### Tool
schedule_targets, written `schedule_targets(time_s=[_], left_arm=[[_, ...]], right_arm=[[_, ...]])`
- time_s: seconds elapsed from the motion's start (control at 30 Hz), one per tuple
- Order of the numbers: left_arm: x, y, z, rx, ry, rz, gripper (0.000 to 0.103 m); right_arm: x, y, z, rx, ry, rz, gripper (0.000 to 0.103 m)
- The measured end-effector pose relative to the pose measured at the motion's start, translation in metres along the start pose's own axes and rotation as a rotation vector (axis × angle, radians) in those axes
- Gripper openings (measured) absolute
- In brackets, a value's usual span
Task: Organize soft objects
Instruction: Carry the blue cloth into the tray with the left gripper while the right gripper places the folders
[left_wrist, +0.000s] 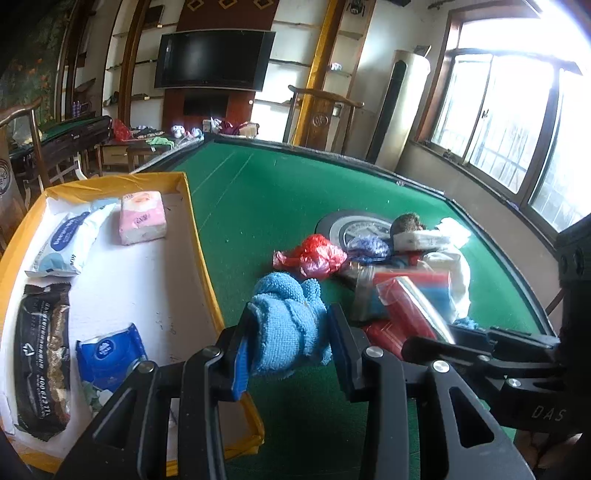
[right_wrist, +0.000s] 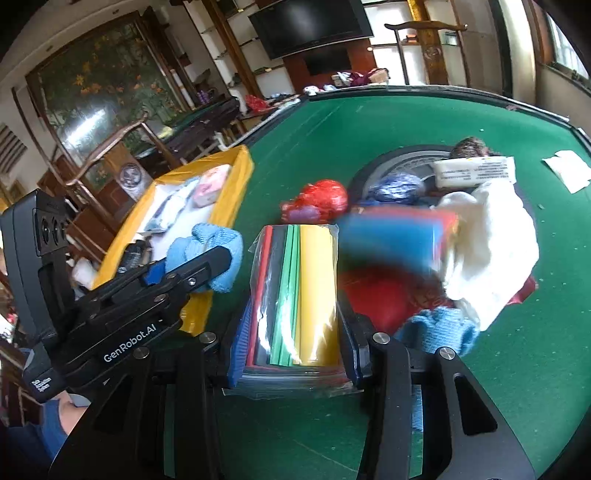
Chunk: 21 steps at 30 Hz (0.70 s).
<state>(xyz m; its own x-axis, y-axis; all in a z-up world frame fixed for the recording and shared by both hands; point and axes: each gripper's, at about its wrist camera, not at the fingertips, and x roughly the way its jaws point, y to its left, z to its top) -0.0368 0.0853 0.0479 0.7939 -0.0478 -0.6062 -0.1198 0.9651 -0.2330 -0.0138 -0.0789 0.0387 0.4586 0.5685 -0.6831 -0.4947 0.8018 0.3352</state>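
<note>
My left gripper (left_wrist: 290, 332) is shut on a light blue towel (left_wrist: 286, 317), held just right of the yellow box (left_wrist: 201, 243). The towel and left gripper also show in the right wrist view (right_wrist: 207, 254). My right gripper (right_wrist: 293, 325) is shut on a clear pack of coloured sheets (right_wrist: 299, 295), lifted above the green table (right_wrist: 406, 118). The box holds a pink tissue pack (left_wrist: 142, 218), a white-blue wipes pack (left_wrist: 68, 242), a black packet (left_wrist: 42, 358) and a blue tissue pack (left_wrist: 109, 356). A pile lies behind: red bag (left_wrist: 314, 256), white cloth (right_wrist: 491, 243), another blue cloth (right_wrist: 439, 328).
A round black-and-grey disc (right_wrist: 406, 162) lies under the pile with a white labelled pack (right_wrist: 474, 171) and a brown fuzzy object (right_wrist: 471, 146). White paper (right_wrist: 567, 170) lies at the far right. Chairs and a second table stand left; windows are on the right.
</note>
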Motion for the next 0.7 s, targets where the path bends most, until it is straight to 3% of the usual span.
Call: schedule_targets(time_s=[0.33, 0.7], left_arm=[[-0.029, 0.024, 0.013, -0.049, -0.054, 0.015, 0.037], [-0.033, 0.113, 0.019, -0.249, -0.051, 0.056, 0.037]], right_arm=[[-0.007, 0.018, -0.002, -0.038, -0.041, 0.094, 0.042], [0.005, 0.050, 0.008, -0.045, -0.038, 0.135, 0.042]])
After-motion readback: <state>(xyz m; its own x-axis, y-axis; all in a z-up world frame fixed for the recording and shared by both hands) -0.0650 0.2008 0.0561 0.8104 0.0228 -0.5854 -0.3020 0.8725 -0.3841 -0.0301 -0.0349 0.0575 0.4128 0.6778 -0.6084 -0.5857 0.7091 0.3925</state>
